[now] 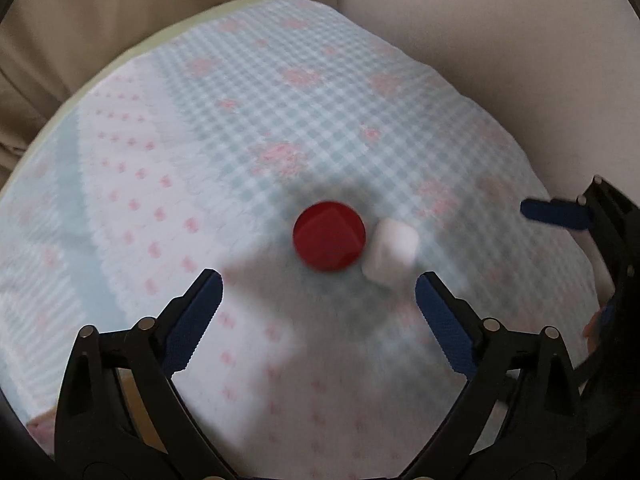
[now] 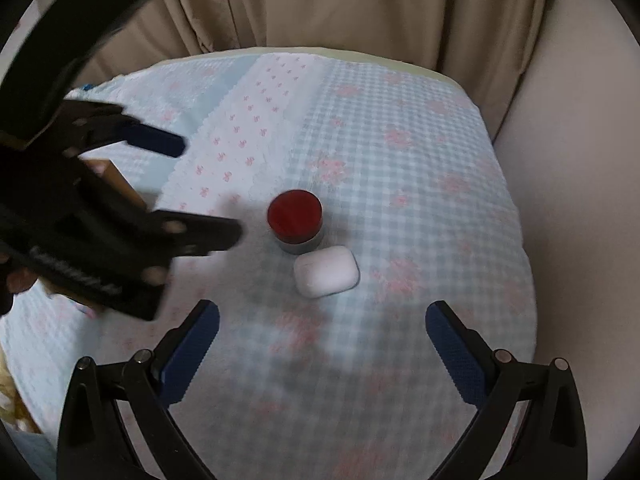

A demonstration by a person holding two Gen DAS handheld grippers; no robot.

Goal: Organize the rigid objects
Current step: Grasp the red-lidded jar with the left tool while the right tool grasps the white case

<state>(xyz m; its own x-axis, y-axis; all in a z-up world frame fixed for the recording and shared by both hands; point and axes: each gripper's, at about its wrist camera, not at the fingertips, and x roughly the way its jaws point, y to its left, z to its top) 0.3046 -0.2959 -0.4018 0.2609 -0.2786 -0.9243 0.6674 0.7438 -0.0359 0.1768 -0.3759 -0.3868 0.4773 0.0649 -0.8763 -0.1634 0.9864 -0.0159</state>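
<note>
Left wrist view looks down on a small red-lidded jar (image 1: pixel 329 235) with a white rounded case (image 1: pixel 391 254) just beside it, the two near the middle of a tabletop spread with a blue-and-pink checked cloth (image 1: pixel 248 92). The left tongs (image 1: pixel 319 294) hang wide open just short of the pair and hold nothing; from the right wrist view the same left tongs (image 2: pixel 212 188) show blurred at the left, spread and empty, pointing toward the jar (image 2: pixel 295 216). The right tongs (image 2: pixel 322 318) are likewise wide open and empty, with the white case (image 2: pixel 326 271) lying just ahead of the gap between the blue pads (image 2: pixel 192 354). A wooden box (image 2: pixel 120 184) peeks out behind the left tool; what it holds I cannot tell. My reading is that this is the reach before a first pick, nothing yet sorted. The next move seems to call for one pair of tongs to settle over a single item, likely the left on the jar or the right on the case, and since the two sit so close, a finger must slip between them without nudging the neighbour.
</note>
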